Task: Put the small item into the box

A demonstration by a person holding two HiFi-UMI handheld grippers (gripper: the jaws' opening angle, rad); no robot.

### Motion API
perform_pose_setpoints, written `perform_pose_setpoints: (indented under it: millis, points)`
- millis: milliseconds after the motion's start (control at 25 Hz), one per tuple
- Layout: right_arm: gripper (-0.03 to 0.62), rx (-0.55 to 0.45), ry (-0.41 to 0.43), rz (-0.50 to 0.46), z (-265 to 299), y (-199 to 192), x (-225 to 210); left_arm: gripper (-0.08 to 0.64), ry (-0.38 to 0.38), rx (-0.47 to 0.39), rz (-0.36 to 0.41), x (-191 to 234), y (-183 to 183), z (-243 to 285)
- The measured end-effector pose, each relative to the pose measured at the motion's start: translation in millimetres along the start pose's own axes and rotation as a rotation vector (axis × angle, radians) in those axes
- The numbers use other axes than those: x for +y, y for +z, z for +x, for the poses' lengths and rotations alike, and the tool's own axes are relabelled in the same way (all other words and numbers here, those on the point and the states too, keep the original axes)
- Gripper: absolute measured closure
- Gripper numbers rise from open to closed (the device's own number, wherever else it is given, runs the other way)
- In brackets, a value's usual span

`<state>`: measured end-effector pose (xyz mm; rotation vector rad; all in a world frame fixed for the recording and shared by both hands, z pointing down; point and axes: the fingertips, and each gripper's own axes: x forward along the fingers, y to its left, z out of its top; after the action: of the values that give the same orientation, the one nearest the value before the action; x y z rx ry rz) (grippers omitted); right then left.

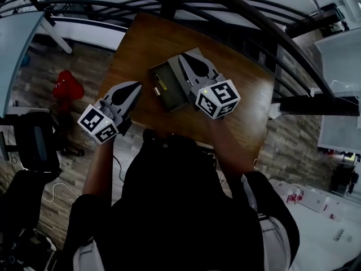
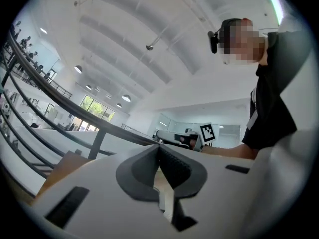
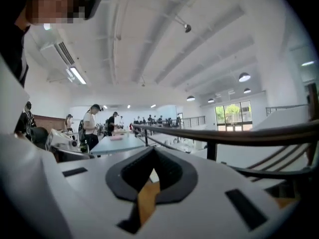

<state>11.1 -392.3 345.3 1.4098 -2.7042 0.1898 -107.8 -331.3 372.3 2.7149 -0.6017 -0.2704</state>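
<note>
Fingers (image 2: 177, 166) of the left gripper (image 2: 159, 147) are pressed together at the tips with nothing between them. Those of the right gripper (image 3: 152, 152) are closed tip to tip in the same way and hold nothing; only a sliver of brown desk shows through the slot below them. Around them is a large, bright hall with a white ribbed ceiling, round lamps and tall windows. A dark metal railing (image 1: 254, 21) runs along the desk's far edge, and people stand at tables well beyond it. The head view shows plank-patterned floor (image 1: 84, 66) to the left, with a red object (image 1: 66, 86) lying on it well apart from the desk. The desk (image 1: 237, 78) is brown wood and mostly bare. The person, in black, stands at its near edge. A dark box (image 1: 172, 92) lies flat, left of the desk's middle, with a thin yellowish strip (image 1: 159, 83) on its top. The right gripper (image 1: 183, 57) reaches over the box's right side, though contact cannot be judged. The left gripper (image 1: 137, 87) is near the desk's left edge, just beside the box and apart from it. The small item cannot be made out in any view.
</note>
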Motion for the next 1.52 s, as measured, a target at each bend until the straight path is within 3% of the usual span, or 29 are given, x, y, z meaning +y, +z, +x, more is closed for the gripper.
perform_pose_setpoints:
  millis: [240, 400, 560, 760, 880, 1200, 1520]
  points:
    - [0.581, -0.242, 0.26, 0.044, -67.1, 58.2, 27.4, 0.545, -0.056, 0.022, 0.061, -22.0, 13.9, 8.7]
    - [0.581, -0.246, 0.367, 0.009, -104.0, 51.0, 47.3, 0.545, -0.073, 0.039, 0.064, -42.4, 4.0, 7.9]
    - [0.581, -0.256, 0.485, 0.085, -131.4, 29.3, 59.5, 0.545, -0.07, 0.053, 0.06, -63.6, -10.2, 3.1]
    - [0.581, -0.215, 0.619, 0.107, -162.7, 5.9, 83.4, 0.544, -0.021, 0.059, 0.06, -92.9, -25.0, -1.5]
    - [0.581, -0.173, 0.622, 0.066, -181.9, -8.7, 92.1, 0.545, 0.0, 0.072, 0.058, -113.6, -34.0, -4.6]
    - [0.581, -0.085, 0.655, 0.096, -248.2, -46.2, 95.7, 0.544, 0.041, 0.088, 0.041, -188.5, -73.2, -2.7]
    - [0.581, -0.101, 0.683, 0.165, -331.6, -69.5, 103.1, 0.545, 0.029, 0.128, 0.006, -278.3, -125.4, 6.3]
